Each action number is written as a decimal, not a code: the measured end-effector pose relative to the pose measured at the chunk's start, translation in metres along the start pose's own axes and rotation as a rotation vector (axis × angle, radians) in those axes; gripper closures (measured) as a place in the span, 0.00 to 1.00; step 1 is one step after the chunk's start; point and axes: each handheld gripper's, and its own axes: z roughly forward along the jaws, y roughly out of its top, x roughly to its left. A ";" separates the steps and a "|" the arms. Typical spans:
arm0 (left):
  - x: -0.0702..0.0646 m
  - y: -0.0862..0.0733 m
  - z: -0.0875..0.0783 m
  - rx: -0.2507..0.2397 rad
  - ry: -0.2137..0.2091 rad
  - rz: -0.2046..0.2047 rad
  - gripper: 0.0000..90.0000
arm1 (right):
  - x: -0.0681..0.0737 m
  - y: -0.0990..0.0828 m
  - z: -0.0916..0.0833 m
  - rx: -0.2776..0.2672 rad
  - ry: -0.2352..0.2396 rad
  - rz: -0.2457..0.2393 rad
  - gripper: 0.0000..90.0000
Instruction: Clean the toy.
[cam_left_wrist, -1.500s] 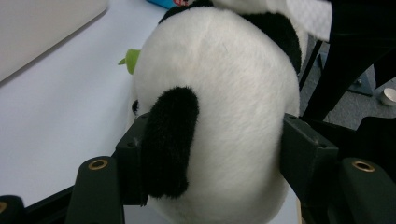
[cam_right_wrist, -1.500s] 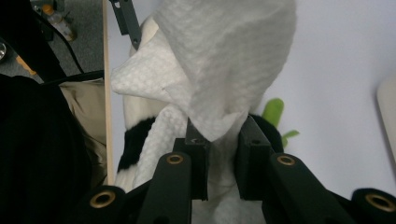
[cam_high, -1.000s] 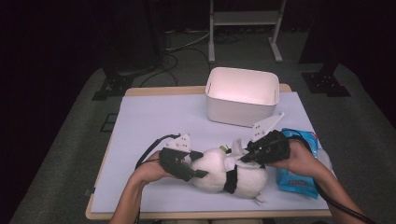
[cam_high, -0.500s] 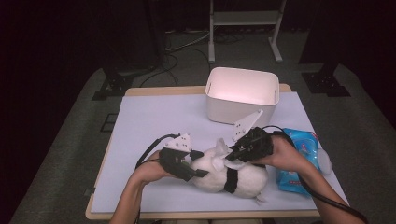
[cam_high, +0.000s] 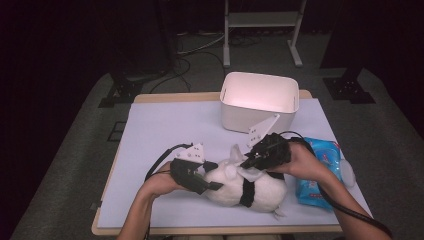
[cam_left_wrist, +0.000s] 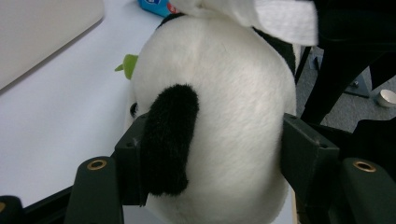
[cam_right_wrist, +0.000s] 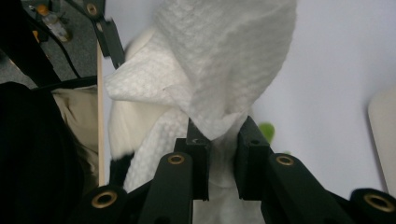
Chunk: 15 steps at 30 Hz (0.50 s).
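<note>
A white and black panda plush lies on the table's pale sheet near the front edge. My left gripper is shut on its rounded head, one pad beside a black ear. My right gripper hovers over the plush's upper side, shut on a crumpled white wipe that stands up from between the jaws. A fold of that wipe hangs at the top of the left gripper view. A small green bit pokes out beside the plush.
A white bin stands at the back of the table, right of centre. A blue pack of wipes lies just right of the plush, under my right forearm. A metal frame stands on the floor beyond the table.
My right gripper has moved left from above the blue pack to over the plush, carrying the wipe. The left gripper and the plush have stayed put.
</note>
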 end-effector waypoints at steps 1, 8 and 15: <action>0.000 0.000 0.000 0.001 0.001 0.000 0.39 | -0.001 -0.004 -0.002 0.003 -0.006 0.003 0.86; 0.000 0.000 0.000 0.000 0.002 0.003 0.39 | -0.008 -0.034 -0.022 -0.008 -0.052 0.068 0.86; 0.000 0.000 0.000 -0.005 0.001 0.004 0.39 | -0.025 -0.056 -0.034 -0.018 -0.087 0.140 0.86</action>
